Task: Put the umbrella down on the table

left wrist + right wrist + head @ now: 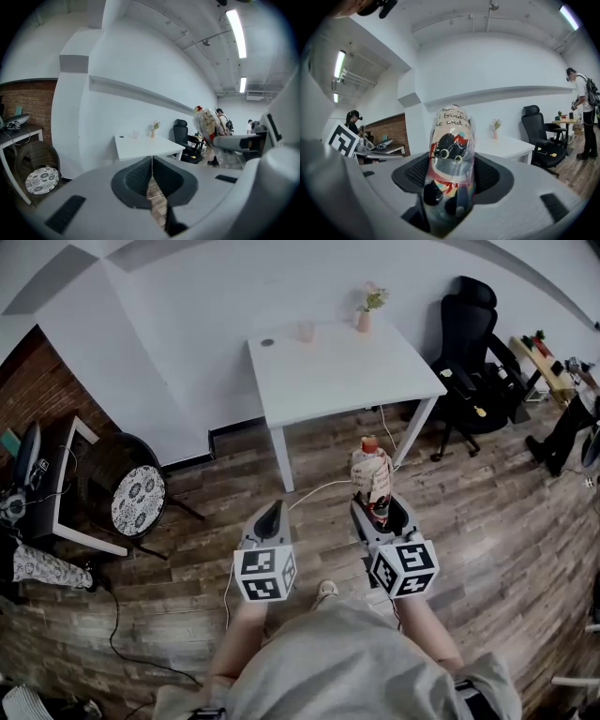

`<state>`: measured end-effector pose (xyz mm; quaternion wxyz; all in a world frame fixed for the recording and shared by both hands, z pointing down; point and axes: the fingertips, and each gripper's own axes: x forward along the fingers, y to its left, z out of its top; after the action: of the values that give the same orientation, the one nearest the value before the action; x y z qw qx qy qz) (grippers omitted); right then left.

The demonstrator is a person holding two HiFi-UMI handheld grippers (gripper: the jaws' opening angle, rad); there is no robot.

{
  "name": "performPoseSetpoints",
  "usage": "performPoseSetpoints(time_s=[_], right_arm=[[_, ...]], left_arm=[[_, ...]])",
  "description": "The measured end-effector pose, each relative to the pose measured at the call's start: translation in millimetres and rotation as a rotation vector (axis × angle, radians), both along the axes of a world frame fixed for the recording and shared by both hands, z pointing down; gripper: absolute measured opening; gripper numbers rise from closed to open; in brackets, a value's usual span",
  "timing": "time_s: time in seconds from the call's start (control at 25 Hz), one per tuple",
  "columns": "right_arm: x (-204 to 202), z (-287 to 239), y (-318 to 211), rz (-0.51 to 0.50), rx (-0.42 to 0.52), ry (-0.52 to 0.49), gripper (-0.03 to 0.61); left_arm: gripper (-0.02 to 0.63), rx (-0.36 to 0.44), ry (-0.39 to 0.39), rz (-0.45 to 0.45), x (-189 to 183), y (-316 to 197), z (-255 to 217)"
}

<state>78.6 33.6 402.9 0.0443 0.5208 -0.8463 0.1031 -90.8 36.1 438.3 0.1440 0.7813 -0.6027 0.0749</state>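
I've got the umbrella (451, 159) right in front of me. It's folded down short and sealed in a clear, shiny plastic sleeve. Through the wrap I can see a cartoon print: a dark round figure with ringed eyes, red and pale patches, and some dark lettering near the top. From the head view it has a reddish cap (369, 442) at the upper end.

It's riding in the right claw (450, 176). The jaws stand wide, one dark ribbed pad pressed against each side of the wrapped body. The umbrella stands nearly upright, poking up and forward out of the grip.

It's out over the wooden floor (506, 521), well apart from the white desk (328, 381) ahead. So it's in the air, not on the desk yet. A small vase (364, 315) with a sprig and a cup (306, 331) sit along the desk's far edge. A black office chair (473, 343) stands off to the right.

The left claw (151, 171) is beside me with its jaws drawn together to a thin slit. Nothing is between them. From its view the wrapped umbrella shows off to the right.
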Motion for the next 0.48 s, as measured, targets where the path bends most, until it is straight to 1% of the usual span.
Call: performPoseSetpoints(time_s=[0.32,0.48], right_arm=[[21,7,-78,-0.033,-0.016,-0.016,0.268],[28,10,-108,-0.052,-0.02,-0.007,0.268]], left_arm=[[0.009,-0.009,-0.001,-0.039,17,-74,5],[0.009,-0.018,0.016,-0.064,23,-105,7]])
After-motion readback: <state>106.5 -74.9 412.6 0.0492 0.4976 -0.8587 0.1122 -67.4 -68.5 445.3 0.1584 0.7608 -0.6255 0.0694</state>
